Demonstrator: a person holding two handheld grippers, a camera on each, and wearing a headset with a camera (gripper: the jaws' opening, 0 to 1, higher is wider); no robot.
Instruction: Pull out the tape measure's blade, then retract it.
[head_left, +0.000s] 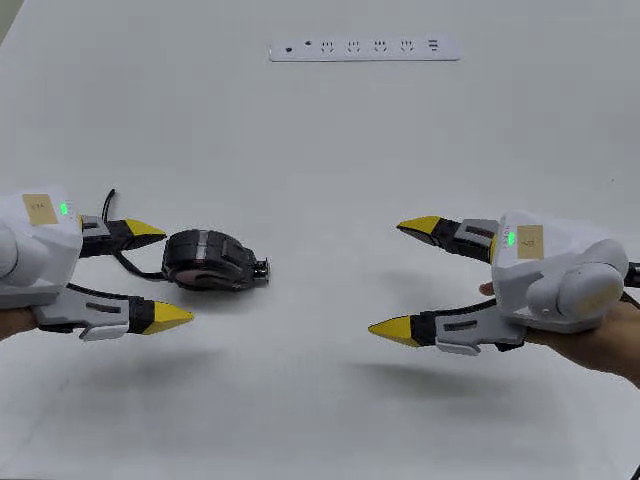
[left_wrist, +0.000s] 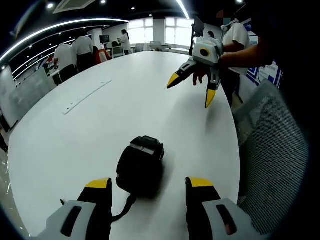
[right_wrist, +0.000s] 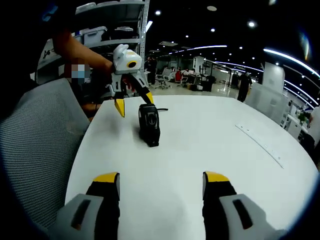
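The left tongs (head_left: 178, 273) stood spread around the black tape measure (head_left: 210, 261) on the table (head_left: 320, 150); the right tongs (head_left: 385, 277) were spread too, well apart from it.

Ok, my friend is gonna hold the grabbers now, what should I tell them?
Left gripper: open, with its fingers on either side of the tape measure's back end, not squeezing it.
Right gripper: open and holding nothing, pointing at the tape measure from across a gap.
Tape measure: lying on the table, blade in.
Done: nothing yet.
Left: hold the case, pull the blade out, then let it slide back in.
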